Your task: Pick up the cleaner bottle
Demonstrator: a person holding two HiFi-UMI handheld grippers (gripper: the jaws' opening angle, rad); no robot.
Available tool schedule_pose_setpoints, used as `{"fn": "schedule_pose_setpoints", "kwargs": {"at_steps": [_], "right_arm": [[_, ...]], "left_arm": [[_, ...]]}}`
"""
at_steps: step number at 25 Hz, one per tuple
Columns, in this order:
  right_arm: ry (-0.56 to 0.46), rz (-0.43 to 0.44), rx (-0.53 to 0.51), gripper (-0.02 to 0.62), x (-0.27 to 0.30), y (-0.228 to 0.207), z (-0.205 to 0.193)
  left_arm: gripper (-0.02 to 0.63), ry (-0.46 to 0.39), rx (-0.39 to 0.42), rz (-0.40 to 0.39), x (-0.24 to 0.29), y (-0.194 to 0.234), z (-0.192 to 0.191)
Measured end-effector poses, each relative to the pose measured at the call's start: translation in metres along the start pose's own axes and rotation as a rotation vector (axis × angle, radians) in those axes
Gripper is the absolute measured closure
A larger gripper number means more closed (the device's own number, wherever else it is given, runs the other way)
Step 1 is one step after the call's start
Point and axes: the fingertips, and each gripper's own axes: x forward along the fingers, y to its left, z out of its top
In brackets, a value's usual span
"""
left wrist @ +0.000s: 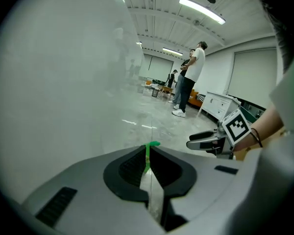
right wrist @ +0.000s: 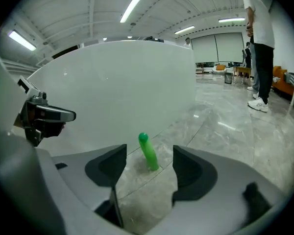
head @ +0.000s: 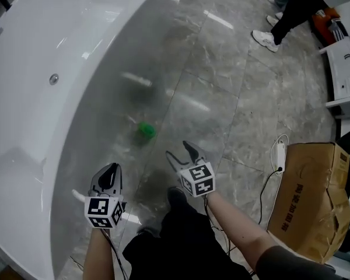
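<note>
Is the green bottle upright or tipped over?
Upright, leaning slightly: the bottle stands on its base on the floor, cap up.

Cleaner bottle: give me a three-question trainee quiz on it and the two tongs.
1. True or false: the green cleaner bottle is gripped in the left tongs.
2. Which tongs stand open? A: left tongs. B: right tongs. C: both.
3. What does the bottle stand on?

Key:
1. False. It stands free, ahead of both tongs.
2. B. The left tongs are shut.
3. The grey stone floor, beside the white bathtub.
</note>
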Motion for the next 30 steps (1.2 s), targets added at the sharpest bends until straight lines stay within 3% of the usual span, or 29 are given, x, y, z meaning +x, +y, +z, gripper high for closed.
{"fn": "schedule_pose_setpoints", "kwargs": {"at_steps": [3,5,13,18,22,30], "right_arm": [[-0.014,0.008,-0.001,0.318,0.031,-0.001,-0.022],[-0.028,0.011,-0.023,0.318,0.05,-0.002,-0.031],[-0.085,0.078,-0.116,0.319,0.107,0.003,-0.06],[-0.145,0.056,-0.152,0.319,0.138,-0.001,-0.066],[-0.148,0.055,-0.118,0.318,0.159,-0.007,-0.076],[-0.164,0.098,-0.175,0.318,0.196,0.0,-0.08]], "left_arm": [[0.574,-0.002,0.132,-0.036,0.028,0.007,-0.014],[0.574,-0.015,0.171,-0.062,0.046,0.009,-0.022],[0.574,-0.086,0.116,-0.107,0.107,0.028,-0.063],[0.574,-0.102,0.113,-0.106,0.138,0.041,-0.084],[0.574,-0.12,0.126,-0.121,0.155,0.046,-0.085],[0.574,-0.144,0.098,-0.107,0.176,0.052,-0.095]]}}
